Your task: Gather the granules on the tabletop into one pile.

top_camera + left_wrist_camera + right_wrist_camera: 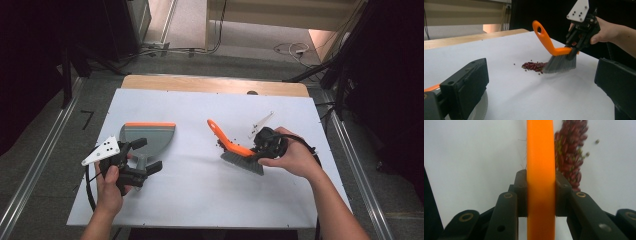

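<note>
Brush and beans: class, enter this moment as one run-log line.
right gripper: shut on brush | bristles beside beans | left gripper: open at dustpan handle | beans apart from dustpan

Bare white table [200, 190] between both tools, bean pile [534, 66] beside brush [560, 63], dustpan [148, 135] at left

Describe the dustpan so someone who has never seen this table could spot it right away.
Start at the white table and go to its left half, where the left hand-held gripper sits. The dustpan lies flat right there, its handle between that gripper's open jaws. It is the wide grey scoop with an orange strip along its far edge, unlike the orange-handled brush to the right.
</note>
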`<state>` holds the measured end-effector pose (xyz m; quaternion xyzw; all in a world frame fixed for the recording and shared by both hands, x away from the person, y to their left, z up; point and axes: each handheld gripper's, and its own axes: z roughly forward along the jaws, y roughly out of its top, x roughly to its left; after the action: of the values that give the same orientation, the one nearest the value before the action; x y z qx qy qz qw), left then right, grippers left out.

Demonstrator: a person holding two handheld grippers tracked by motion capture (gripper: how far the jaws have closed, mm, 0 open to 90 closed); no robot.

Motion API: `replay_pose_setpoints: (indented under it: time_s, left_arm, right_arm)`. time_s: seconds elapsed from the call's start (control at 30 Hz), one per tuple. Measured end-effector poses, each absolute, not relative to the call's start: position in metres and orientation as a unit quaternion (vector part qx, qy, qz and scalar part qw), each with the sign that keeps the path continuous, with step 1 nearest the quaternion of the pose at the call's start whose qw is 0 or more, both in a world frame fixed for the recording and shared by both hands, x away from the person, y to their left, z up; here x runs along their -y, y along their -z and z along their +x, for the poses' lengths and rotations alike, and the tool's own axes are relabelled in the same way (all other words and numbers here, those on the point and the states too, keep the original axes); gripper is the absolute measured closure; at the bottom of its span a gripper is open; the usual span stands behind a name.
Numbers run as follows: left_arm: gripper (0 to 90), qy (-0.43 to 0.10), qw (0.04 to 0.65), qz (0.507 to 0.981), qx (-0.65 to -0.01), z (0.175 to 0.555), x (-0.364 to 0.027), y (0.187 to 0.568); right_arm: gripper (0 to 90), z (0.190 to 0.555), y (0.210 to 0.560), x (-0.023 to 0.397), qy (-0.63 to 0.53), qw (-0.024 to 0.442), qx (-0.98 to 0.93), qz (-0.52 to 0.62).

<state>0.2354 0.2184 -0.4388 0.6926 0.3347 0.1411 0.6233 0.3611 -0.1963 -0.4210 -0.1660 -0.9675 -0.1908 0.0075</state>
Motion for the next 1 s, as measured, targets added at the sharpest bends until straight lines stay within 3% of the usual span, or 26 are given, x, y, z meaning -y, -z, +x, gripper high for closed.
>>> replay_pose_setpoints:
  time_s: [0.33, 0.57, 0.77, 1.0]
  left_arm:
    - [0.3, -0.139, 0.620, 0.695, -0.336, 0.236, -0.216, 0.440]
    - [0.3, -0.140, 0.623, 0.692, -0.337, 0.235, -0.219, 0.439]
    - [0.3, -0.143, 0.625, 0.690, -0.337, 0.234, -0.221, 0.438]
    - [0.3, -0.142, 0.623, 0.693, -0.335, 0.235, -0.217, 0.437]
  right_arm:
    - [68.1, 0.378, 0.434, 0.200, 0.207, -0.025, 0.970, -0.127]
    - [68.0, 0.383, 0.417, 0.196, 0.232, -0.044, 0.962, -0.133]
    - [68.0, 0.372, 0.405, 0.216, 0.253, -0.075, 0.926, -0.268]
    - [68.0, 0.356, 0.423, 0.237, 0.228, -0.132, 0.847, -0.461]
